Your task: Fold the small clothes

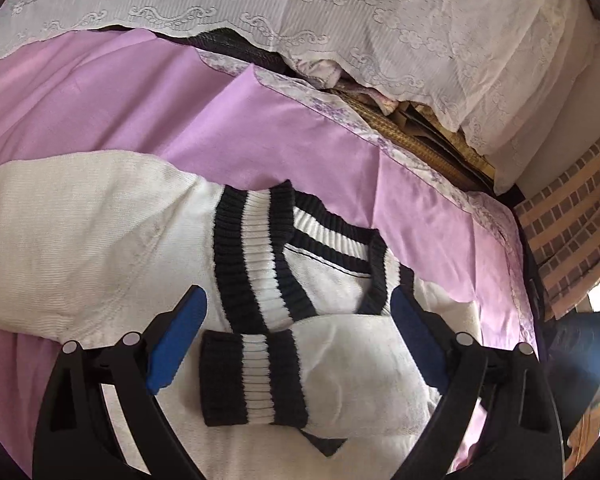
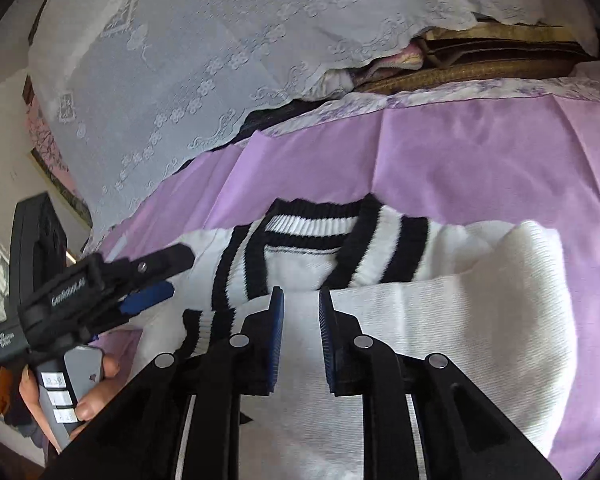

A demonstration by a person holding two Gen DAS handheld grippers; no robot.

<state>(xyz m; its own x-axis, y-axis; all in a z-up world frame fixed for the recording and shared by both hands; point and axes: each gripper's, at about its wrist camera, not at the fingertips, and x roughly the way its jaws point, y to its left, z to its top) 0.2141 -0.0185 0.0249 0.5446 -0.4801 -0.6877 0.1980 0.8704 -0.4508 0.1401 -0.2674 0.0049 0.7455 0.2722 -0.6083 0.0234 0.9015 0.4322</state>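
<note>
A small white knit sweater [image 1: 80,240] with black-and-white striped V-neck and cuffs lies on a purple sheet [image 1: 260,120]. It also shows in the right wrist view [image 2: 479,300]. Both sleeves are folded across the chest. One striped cuff [image 1: 256,376] lies between the fingers of my left gripper [image 1: 298,312], which is open wide and hovers just above it. My left gripper also shows from the side in the right wrist view [image 2: 172,276]. My right gripper [image 2: 301,300] hovers over the folded sleeve below the neckline, its jaws a narrow gap apart with nothing between them.
A white lace cloth [image 1: 339,12] covers a pile at the far edge of the bed, with woven mats [image 1: 427,136] under it. A brick-pattern surface [image 1: 571,216] stands at the right. A hand [image 2: 96,384] holds the left gripper's handle.
</note>
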